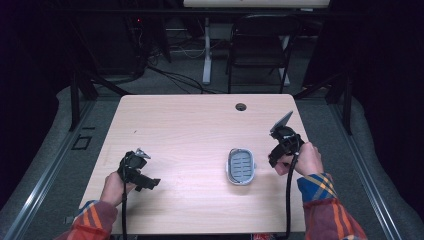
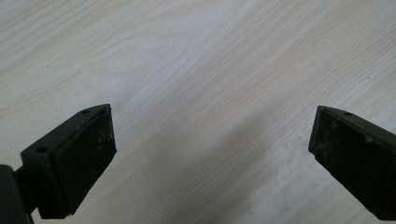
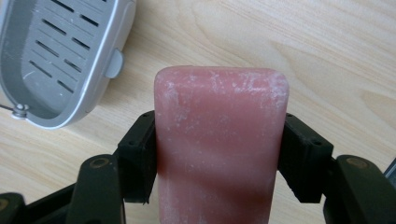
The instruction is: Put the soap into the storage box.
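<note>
In the right gripper view, nearest to me, my right gripper (image 3: 219, 154) is clenched on a pink bar of soap (image 3: 220, 144). Its two black jaws press against the bar's long sides at the lower middle of the frame, and the bar stands up past them with a pale, dusty bloom on its surface. Beyond the bar, in the upper left of that frame, a grey soap dish (image 3: 60, 56) lies on the wood, its slotted floor bare and a small tab on its rim facing the soap. The bar and the dish are apart.

In the left gripper view my left gripper (image 2: 212, 140) is released, the jaws spread wide at the lower left and lower right of the frame with bare pale wood between them.

From the high view, my left hand (image 1: 114, 187) holds its gripper (image 1: 142, 177) at the lower left of the table (image 1: 190, 125), and my right hand (image 1: 307, 159) holds the other gripper (image 1: 274, 160) at the right, just beside the soap dish (image 1: 241, 166), which sits right of centre. A small round hole (image 1: 241, 106) marks the table's far edge. Past the table, at the top of the frame, stand a dark chair (image 1: 262, 45) and a white table leg (image 1: 207, 50) on the floor.
</note>
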### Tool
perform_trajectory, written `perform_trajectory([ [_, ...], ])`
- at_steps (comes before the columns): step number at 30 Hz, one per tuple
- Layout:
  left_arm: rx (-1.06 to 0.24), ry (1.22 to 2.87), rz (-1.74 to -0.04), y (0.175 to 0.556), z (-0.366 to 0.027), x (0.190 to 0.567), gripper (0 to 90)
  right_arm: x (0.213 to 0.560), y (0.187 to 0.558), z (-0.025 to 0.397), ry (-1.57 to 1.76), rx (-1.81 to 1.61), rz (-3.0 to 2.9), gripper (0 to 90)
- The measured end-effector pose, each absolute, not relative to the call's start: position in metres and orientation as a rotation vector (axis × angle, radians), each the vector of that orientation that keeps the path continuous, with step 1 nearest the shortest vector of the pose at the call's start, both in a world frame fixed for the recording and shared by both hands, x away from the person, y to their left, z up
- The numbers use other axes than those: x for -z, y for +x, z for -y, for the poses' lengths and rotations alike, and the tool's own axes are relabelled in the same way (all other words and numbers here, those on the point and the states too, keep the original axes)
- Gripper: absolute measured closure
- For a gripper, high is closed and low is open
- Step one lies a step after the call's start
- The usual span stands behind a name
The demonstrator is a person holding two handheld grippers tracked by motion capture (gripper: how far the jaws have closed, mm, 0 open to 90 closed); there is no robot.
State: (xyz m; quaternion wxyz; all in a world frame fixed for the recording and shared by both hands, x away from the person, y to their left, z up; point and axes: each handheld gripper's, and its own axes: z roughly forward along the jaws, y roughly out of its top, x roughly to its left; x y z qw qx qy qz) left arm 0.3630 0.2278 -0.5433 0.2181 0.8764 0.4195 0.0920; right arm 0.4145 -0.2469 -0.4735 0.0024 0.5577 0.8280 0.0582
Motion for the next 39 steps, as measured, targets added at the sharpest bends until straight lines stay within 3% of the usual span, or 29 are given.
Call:
perform_trajectory([
  [39, -0.254, 2.449, -1.131, 0.365, -0.221, 0.543, 0.7, 0.437, 0.416, 0.210, 1.655, -0.154, -2.646, 37.2],
])
